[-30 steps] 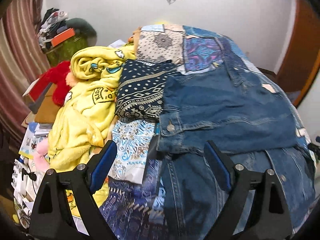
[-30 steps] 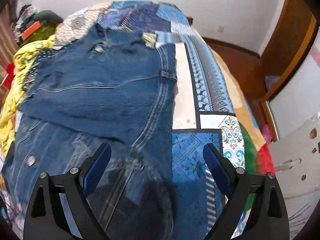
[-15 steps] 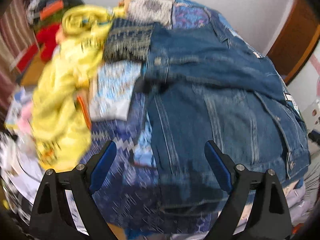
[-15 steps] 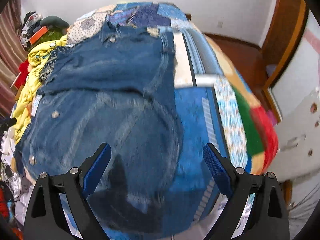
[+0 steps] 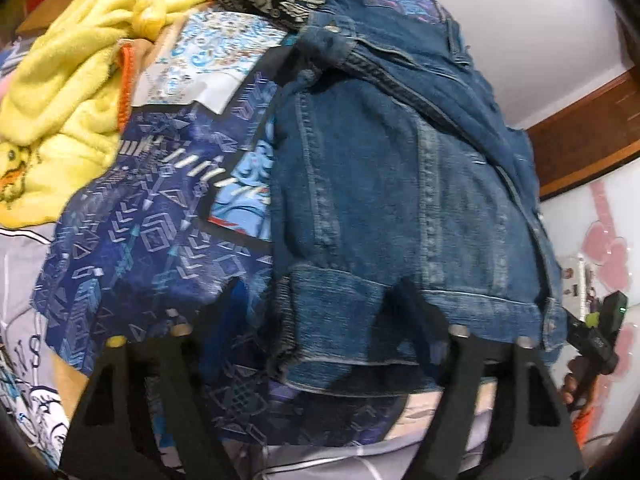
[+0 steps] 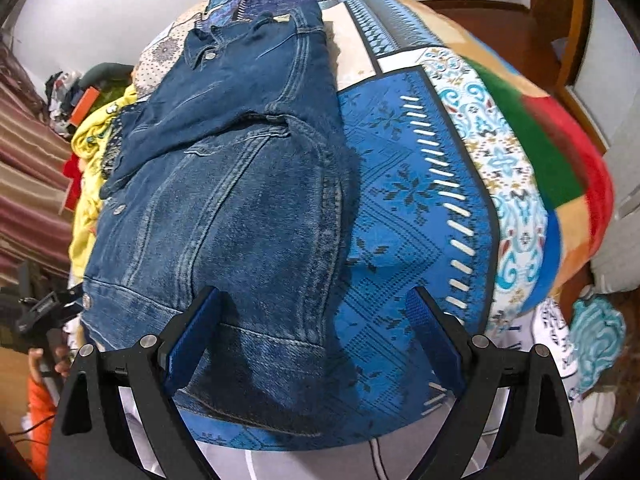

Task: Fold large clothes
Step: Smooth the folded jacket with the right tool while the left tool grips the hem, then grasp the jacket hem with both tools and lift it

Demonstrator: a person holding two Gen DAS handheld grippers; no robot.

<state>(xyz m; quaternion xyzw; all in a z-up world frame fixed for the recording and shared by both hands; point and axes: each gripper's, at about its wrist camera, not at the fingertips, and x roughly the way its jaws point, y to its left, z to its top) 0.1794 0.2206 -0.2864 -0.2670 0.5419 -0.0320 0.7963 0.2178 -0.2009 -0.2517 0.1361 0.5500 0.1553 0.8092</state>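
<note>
L gripper (image 5: 316, 304): jaws closing, denim jacket (image 5: 400, 200) hem corner btwn them, pads not clearly pressing yet. R gripper (image 6: 316, 316): jaws spread wide, jacket's other hem corner under and btwn fingers, no grip. Jacket lies flat on patchwork blanket (image 6: 404, 216); yellow fleece (image 5: 76, 76) beside it, apart.

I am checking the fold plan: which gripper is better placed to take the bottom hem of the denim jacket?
Left. The left gripper already straddles the denim jacket hem, jaws closing. The right gripper is open at its hem corner.
</note>
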